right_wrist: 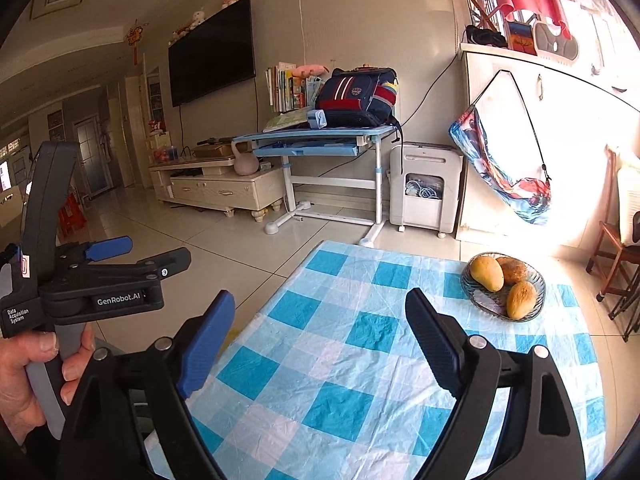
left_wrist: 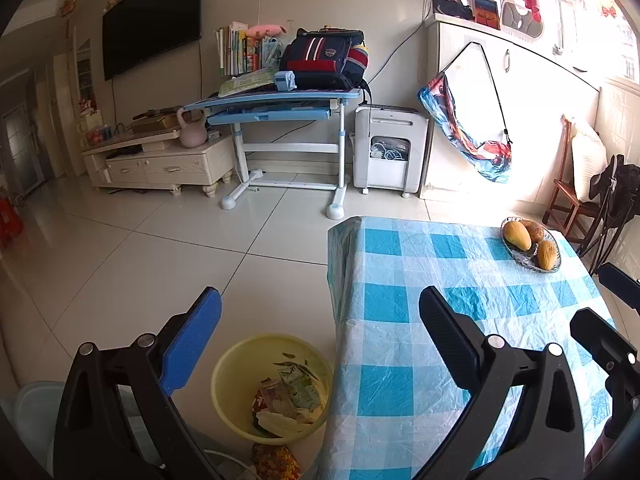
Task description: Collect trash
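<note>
While both jaws stand wide apart with nothing between them, the left gripper [left_wrist: 320, 312] hangs over the table's [left_wrist: 400, 360] near left edge, and the yellow bin [left_wrist: 236, 376] sits on the floor just below and between its fingers, holding wrappers and scraps [left_wrist: 288, 392]. One more crumpled wrapper [left_wrist: 276, 460] lies on the floor just nearer than the bin. To its right, the right gripper [right_wrist: 320, 312] is likewise spread wide and empty above the checked tablecloth [right_wrist: 360, 360]. Beyond its right finger, well apart, a glass bowl [right_wrist: 476, 300] holds mangoes [right_wrist: 486, 272].
</note>
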The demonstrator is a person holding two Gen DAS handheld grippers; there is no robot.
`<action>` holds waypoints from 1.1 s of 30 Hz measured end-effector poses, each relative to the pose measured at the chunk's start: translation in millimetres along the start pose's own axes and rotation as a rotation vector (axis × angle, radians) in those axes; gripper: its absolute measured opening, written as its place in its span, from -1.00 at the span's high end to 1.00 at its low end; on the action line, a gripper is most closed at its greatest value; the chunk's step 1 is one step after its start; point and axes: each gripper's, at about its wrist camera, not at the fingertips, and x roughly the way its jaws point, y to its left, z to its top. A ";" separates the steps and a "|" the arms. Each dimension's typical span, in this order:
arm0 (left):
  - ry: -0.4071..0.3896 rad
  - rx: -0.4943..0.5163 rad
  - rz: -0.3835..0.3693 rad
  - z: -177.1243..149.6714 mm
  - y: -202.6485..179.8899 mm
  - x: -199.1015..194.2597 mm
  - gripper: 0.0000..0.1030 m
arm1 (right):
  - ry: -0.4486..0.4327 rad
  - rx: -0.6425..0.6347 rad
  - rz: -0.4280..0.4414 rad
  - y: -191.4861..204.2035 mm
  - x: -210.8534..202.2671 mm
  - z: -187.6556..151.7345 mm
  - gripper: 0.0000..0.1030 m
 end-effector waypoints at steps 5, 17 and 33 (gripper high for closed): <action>-0.017 0.030 -0.020 -7.8 -25.6 -21.5 -0.86 | -0.019 0.008 -0.054 -16.5 -32.4 -6.6 -0.68; -0.042 0.084 -0.066 -35.7 -93.9 -96.4 -0.86 | -0.079 0.031 -0.158 -42.6 -111.9 -20.1 -0.78; -0.087 0.119 -0.115 -51.1 -130.6 -191.9 -0.86 | -0.147 0.089 -0.271 -60.2 -208.5 -49.1 -0.85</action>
